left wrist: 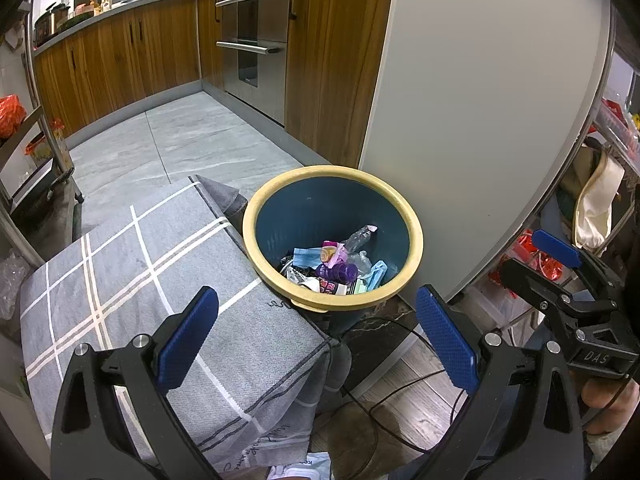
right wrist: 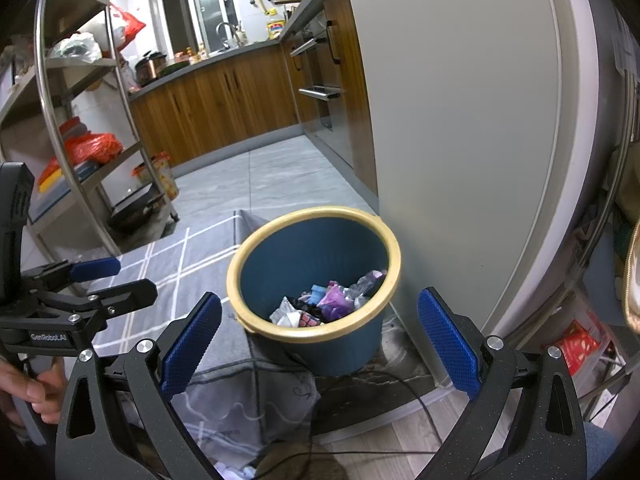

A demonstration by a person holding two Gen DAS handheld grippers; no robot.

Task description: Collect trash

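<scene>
Both grippers, left (left wrist: pixel 316 334) and right (right wrist: pixel 318 340), fingers spread empty; one bin (left wrist: pixel 256 216) holds trash (left wrist: pixel 336 268).

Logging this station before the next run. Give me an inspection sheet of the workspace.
Surface: grey plaid cloth over a low block; tile and wood floor.
Job's things: blue bin with yellow rim, standing beside the cloth; trash in its bottom, wrappers, a purple bottle, clear plastic.
Clutter: nothing seen on the cloth.
Grippers: left claw open, empty, above the cloth edge; right claw open, empty, facing the bin.
Cables: black cable looping on the floor in front of the bin.
Surroundings: fridge right of the bin, wood cabinets, oven, metal rack with red bags.
</scene>
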